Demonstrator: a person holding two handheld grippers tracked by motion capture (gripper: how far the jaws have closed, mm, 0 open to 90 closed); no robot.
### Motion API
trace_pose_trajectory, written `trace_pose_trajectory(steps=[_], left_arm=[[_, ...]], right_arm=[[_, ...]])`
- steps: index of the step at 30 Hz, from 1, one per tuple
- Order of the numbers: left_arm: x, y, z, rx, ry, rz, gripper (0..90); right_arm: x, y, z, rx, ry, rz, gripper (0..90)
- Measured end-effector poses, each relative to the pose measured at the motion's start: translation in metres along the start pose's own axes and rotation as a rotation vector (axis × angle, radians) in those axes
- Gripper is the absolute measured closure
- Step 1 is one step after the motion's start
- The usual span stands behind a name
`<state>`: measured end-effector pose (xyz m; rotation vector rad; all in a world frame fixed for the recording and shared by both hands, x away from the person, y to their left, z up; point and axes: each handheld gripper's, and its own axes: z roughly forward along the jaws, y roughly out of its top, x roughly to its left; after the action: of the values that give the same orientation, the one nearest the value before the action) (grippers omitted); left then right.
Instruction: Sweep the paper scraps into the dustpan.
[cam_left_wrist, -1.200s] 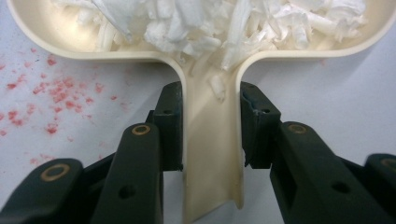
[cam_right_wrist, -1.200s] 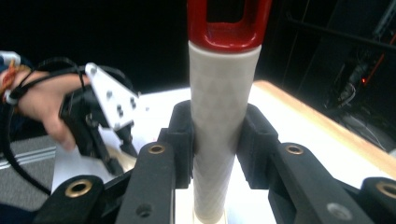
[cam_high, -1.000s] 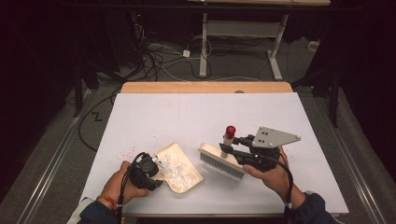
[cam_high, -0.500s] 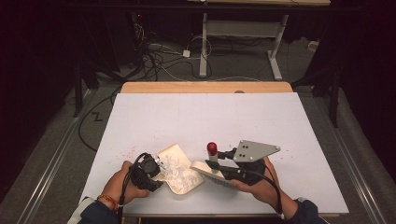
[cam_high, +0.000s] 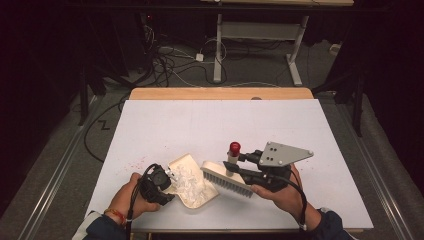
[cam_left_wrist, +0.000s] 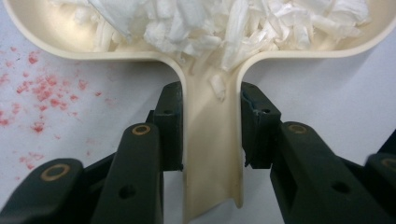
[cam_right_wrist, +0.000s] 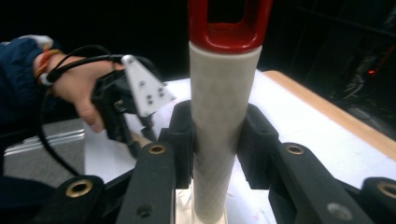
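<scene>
On the white counter (cam_high: 220, 125), a cream dustpan (cam_high: 192, 180) heaped with white paper shreds (cam_high: 187, 179) sat at about 6 o'clock, with a brush (cam_high: 227, 177) just beside it toward 3 o'clock. The left hand-held gripper (cam_left_wrist: 211, 126) was clamped on the dustpan's handle, and the right hand-held gripper (cam_right_wrist: 219, 140) was clamped on the brush's handle. Red specks (cam_left_wrist: 32, 88) lay toward 9 o'clock.

You see a smooth, slightly glossy cream plastic dustpan (cam_left_wrist: 212, 140) heaped with crinkled white paper shreds (cam_left_wrist: 224, 23). Your brush (cam_high: 227, 177) has a matt cream handle capped at twelve o'clock in glossy red plastic (cam_right_wrist: 229, 28). The table sheet (cam_high: 210, 125) looks matt white, its far edge bare wood (cam_high: 220, 93). Red powdery specks (cam_left_wrist: 37, 93) lie at nine o'clock.
</scene>
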<state>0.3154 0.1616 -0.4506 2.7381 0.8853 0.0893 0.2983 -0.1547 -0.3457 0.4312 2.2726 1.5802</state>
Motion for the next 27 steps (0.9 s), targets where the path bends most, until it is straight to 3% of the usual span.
trace_pose_trajectory(steps=[4, 10, 14, 18, 21, 27], left_arm=[[0.001, -0.001, 0.0, -0.003, -0.006, -0.005, 63.5], [0.002, -0.001, 0.0, -0.007, -0.012, -0.007, 63.5], [0.002, -0.001, 0.0, -0.007, -0.011, -0.008, 63.4], [0.002, -0.001, 0.0, -0.006, -0.014, -0.008, 63.4], [0.003, -0.001, 0.0, -0.007, -0.018, -0.008, 63.5], [0.003, -0.001, 0.0, -0.006, -0.021, -0.005, 63.4]], right_arm=[[-0.013, -0.003, -0.002, -0.01, -0.048, 0.021, 70.4], [-0.021, -0.01, 0.008, 0.016, -0.066, 0.04, 70.4], [-0.02, -0.015, 0.018, 0.04, -0.13, -0.01, 70.3], [-0.021, -0.018, 0.031, 0.062, -0.147, -0.018, 70.4], [-0.013, -0.017, 0.042, 0.072, -0.173, -0.067, 70.3], [0.0, -0.013, 0.06, 0.09, -0.096, -0.094, 70.0]])
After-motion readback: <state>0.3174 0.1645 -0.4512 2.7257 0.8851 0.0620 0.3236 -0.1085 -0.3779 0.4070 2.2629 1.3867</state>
